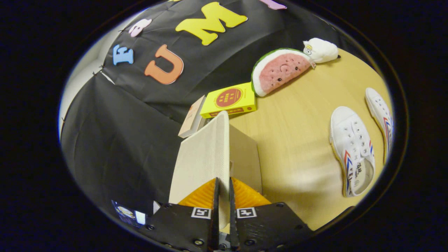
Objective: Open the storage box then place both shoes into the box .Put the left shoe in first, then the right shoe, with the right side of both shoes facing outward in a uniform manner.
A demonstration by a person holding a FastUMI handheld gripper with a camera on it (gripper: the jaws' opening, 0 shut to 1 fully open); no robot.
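Tool (224, 196) is pinched tight on the edge of the storage box's lid (204, 154), a pale textured panel standing up on edge between the two fingers, w/ the box body (246, 157) just behind it on the tabletop (297, 140). Step in hand looks like opening the box: lid is raised but I can't tell how far it has to swing, and the box interior isn't in sight. To do it well, keep the pinch firm near the lid's free edge, follow the arc of the hinge rather than pulling straight, and go on til the lid rests back by itself, else it may drop shut once released. Watch that the light box doesn't lift or slide w/ the pull. Both shoes wait on the tabletop off to the right, well apart from the box: nearer shoe (351, 150) lies w/ its opening toward the tool, farther shoe (379, 115) just beyond it, roughly parallel; which is left vs right I can't say for sure. Beyond the lid, a yellow box (229, 99) and a slim pale carton (191, 117) sit close, so the lid swinging back could hit them. A watermelon plush (280, 71) and a white plush (320, 50) touching it lie further off, no obstacle. Path from shoes to box looks open.
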